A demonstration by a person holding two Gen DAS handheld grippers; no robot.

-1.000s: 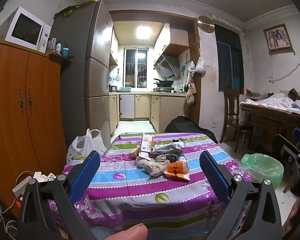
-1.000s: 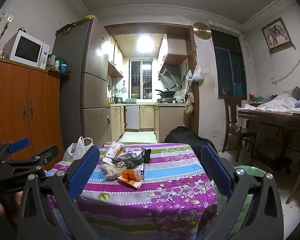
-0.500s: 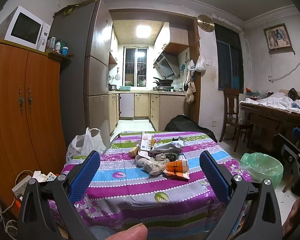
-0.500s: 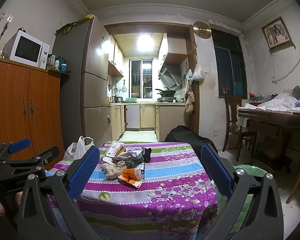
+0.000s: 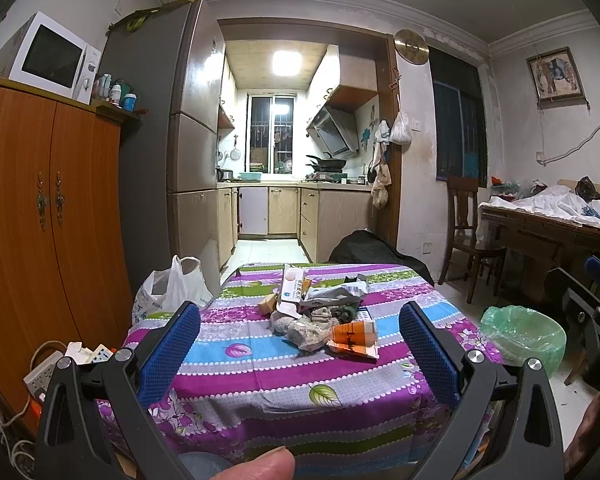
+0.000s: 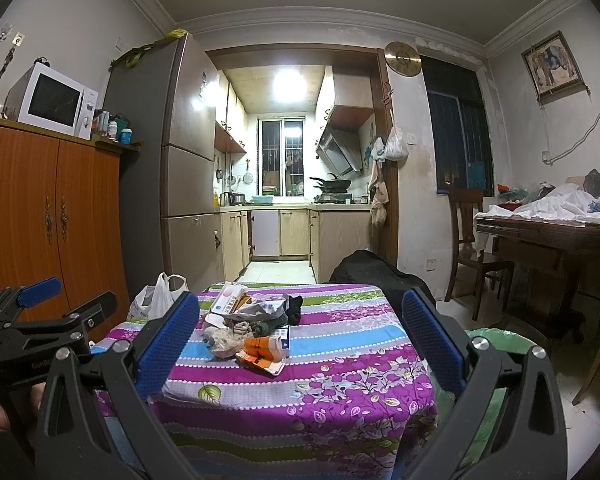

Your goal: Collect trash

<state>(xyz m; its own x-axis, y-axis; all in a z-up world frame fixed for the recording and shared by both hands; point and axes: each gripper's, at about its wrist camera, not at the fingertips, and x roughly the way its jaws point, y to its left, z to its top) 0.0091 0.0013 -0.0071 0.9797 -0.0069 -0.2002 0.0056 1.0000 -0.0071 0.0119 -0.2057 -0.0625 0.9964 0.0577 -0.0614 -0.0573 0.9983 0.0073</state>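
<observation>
Looking along the left gripper (image 5: 299,334), its blue-padded fingers (image 5: 171,350) are seen spread wide with nothing between them, held short of a table (image 5: 260,380) covered in a striped purple cloth. A heap of trash (image 5: 320,316) is seen near the middle of the tabletop: a white carton (image 5: 293,294) leaning at the back, a grey crumpled wrapper (image 5: 332,298), a lumpy grey wad (image 5: 304,330) and an orange packet (image 5: 354,336) at the front right. A bin lined with a green bag (image 5: 522,334) is seen on the floor to the right of the table, and a white plastic bag (image 5: 172,290) to its left. A fingertip is visible at the lower edge.

From the right wrist view, the right gripper (image 6: 300,338) is likewise seen released, its pads (image 6: 432,344) wide apart and empty. The same trash (image 6: 252,328) is seen left of centre on the table (image 6: 340,380), well apart from both pads. The left gripper (image 6: 40,312) is seen at the left edge, and part of the green bag (image 6: 496,338) is seen behind the right finger.
</observation>
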